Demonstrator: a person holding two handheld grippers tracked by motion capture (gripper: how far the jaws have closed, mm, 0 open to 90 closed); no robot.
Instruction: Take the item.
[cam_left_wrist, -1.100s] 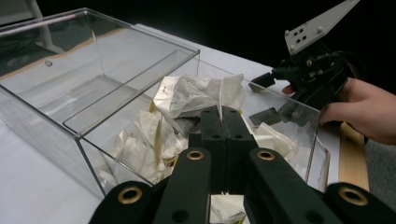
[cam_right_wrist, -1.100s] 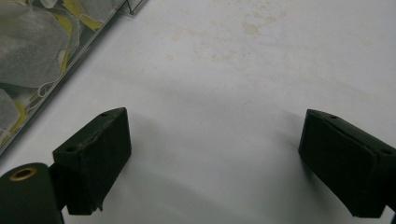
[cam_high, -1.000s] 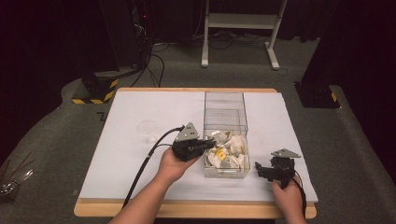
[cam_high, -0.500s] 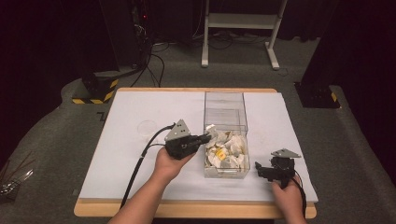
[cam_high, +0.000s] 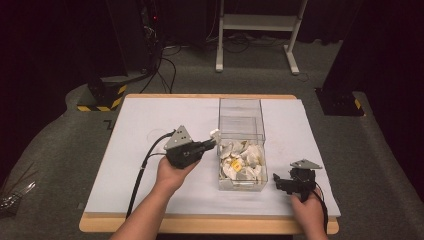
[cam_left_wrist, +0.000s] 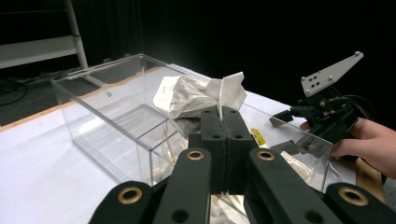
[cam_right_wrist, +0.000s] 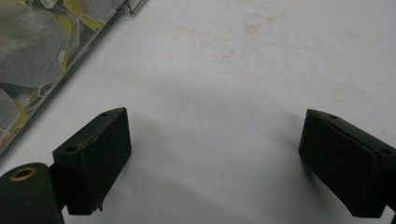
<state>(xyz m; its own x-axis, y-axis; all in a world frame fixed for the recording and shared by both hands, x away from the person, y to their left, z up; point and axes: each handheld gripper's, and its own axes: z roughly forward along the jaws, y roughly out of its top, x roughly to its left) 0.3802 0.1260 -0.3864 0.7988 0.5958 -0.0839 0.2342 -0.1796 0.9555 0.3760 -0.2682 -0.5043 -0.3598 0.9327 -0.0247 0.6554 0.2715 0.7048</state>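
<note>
Dark room w/ grey carpet (cam_high: 60, 150), white stand (cam_high: 260, 25) behind.

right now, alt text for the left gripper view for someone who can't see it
The left gripper has its two black fingers shut on a crumpled white packet, held up beside a clear plastic box on a white table. Beyond the box, a hand holds the right gripper.

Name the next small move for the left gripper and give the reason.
Probably carry the white packet away from the clear box and set it on the white table cover. The left gripper is shut on the packet's edge, holding it above the box's near compartment, where more packets lie.
</note>
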